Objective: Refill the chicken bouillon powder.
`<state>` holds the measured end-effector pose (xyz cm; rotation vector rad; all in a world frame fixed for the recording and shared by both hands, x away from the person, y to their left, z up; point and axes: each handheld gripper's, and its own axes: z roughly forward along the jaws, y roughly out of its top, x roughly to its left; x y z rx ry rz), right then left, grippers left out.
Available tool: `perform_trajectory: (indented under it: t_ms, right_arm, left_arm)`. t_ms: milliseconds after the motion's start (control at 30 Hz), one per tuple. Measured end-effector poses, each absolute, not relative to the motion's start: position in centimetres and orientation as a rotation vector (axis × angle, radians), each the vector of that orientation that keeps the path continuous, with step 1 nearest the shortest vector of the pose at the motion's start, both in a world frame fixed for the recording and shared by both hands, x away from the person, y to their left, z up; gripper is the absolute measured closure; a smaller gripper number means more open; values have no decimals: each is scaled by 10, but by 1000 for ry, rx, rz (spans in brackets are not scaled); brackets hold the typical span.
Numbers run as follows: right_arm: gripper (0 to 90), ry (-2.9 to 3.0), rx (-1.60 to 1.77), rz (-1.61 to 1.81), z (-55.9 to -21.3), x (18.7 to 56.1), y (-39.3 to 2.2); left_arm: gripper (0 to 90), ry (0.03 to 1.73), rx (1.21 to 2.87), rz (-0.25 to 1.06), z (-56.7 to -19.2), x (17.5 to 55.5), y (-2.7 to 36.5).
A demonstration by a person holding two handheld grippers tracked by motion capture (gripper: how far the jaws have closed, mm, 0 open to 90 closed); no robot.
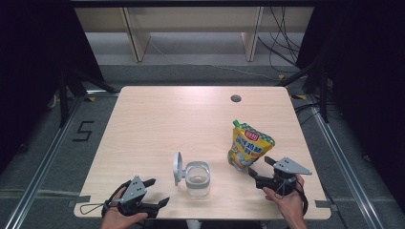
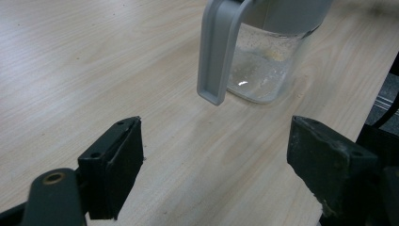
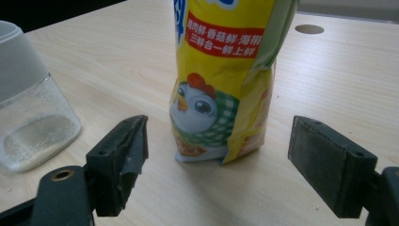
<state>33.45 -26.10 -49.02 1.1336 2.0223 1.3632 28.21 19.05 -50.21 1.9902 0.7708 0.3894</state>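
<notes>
Approaching the seasoning pouch (image 3: 223,80) with your right gripper (image 1: 262,168), jaws spread wide, nothing held.
Pouch upright beside the glass jar (image 1: 197,179), lid flipped up; left gripper (image 1: 155,192) open, empty. Next: close squarely on the pouch.

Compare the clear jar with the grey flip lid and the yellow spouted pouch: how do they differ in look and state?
The clear jar with the grey flip lid is see-through and rigid; the yellow spouted pouch is opaque, soft and printed with a cartoon chicken. The jar's lid stands open, while the pouch's green cap is on. The jar is short and holds only a thin layer of grains; the pouch is taller and leans slightly. Both stand on the wooden table.
</notes>
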Motion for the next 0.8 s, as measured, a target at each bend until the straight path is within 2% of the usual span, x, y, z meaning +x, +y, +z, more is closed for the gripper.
perform_trajectory:
  t_ms: [800]
  right_arm:
    - [164,1998,1068,1435,-500,359,-245]
  left_arm:
    - [188,767,2005,394,-503,282,191]
